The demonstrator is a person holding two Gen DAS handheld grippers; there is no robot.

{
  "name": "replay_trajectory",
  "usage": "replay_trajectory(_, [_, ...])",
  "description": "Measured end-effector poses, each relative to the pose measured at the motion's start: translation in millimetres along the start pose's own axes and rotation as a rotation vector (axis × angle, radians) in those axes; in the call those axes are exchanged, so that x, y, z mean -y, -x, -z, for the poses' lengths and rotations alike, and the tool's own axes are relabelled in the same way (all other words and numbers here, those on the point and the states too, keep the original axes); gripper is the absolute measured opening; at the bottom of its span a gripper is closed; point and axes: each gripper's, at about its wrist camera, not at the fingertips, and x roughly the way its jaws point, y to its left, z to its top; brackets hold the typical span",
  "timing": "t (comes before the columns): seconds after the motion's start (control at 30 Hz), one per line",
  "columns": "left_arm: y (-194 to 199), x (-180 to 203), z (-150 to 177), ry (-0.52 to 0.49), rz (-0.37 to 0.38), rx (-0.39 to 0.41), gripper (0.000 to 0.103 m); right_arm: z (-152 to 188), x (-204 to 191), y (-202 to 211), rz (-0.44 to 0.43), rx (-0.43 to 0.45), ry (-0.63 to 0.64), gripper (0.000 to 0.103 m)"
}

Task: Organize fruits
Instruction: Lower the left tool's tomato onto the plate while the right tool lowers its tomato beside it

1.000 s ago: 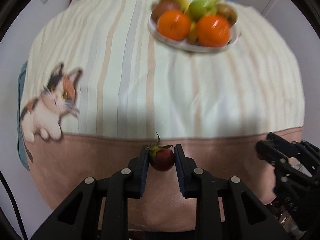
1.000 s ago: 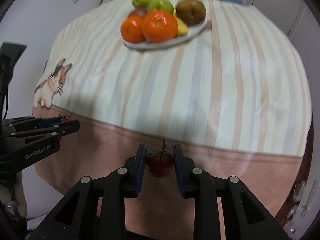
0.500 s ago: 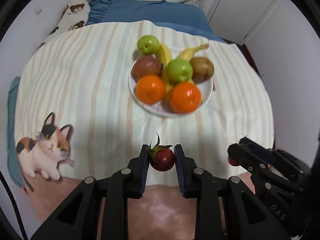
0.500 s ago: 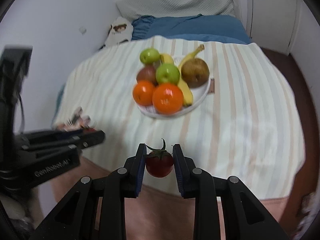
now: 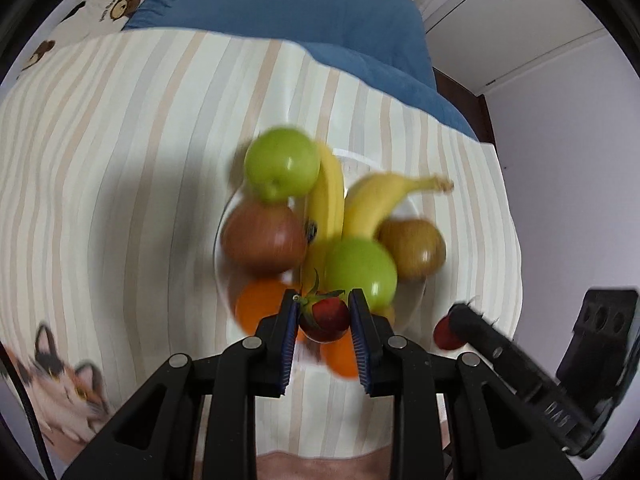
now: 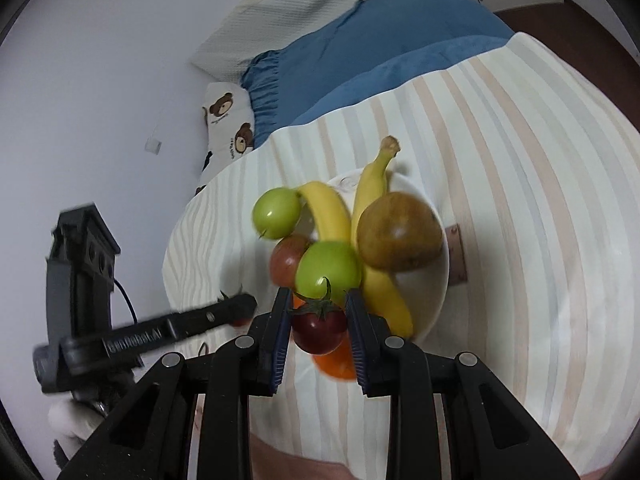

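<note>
Two handheld black grippers are held over a white plate of fruit that sits on a bed covered with a striped cloth.

The left gripper is clamped on a small dark red tomato. The tomato is round, with no clear long axis. Its green leafy cap faces up and to the left, toward the left pad, and a thin stem sticks up from it. The tomato hangs above the near edge of the plate, in front of two oranges.

The right gripper is clamped on a second dark red tomato, glossy and round. Its green star-shaped cap faces upward, and a curved stem rises from it toward the fruit behind. This tomato also hangs over the near rim of the plate, above an orange.

On the plate lie two green apples, a reddish-brown apple, a brown pear and two yellow bananas. The bananas lie with their long axes running away from the cameras; the stem of one points toward the far right in the left view.

Each gripper shows at the edge of the other's view. A blue blanket and a pillow printed with bears lie at the far end of the bed. A cat picture is printed on the cloth at lower left.
</note>
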Motion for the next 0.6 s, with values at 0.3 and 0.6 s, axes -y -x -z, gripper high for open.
replay_trajectory(0.3, [-20.3, 18.3, -61.0, -0.035, 0.012, -0.090, 0.023, -52.1, -34.2, -9.1, 0.052, 0.017, 0.168, 0.029])
replay_trajectory(0.6, [-61.1, 13.2, -84.2, -0.016, 0.002, -0.226, 0.023, -82.8, -39.8, -57.3, 0.132, -0.103, 0.303, 0.029])
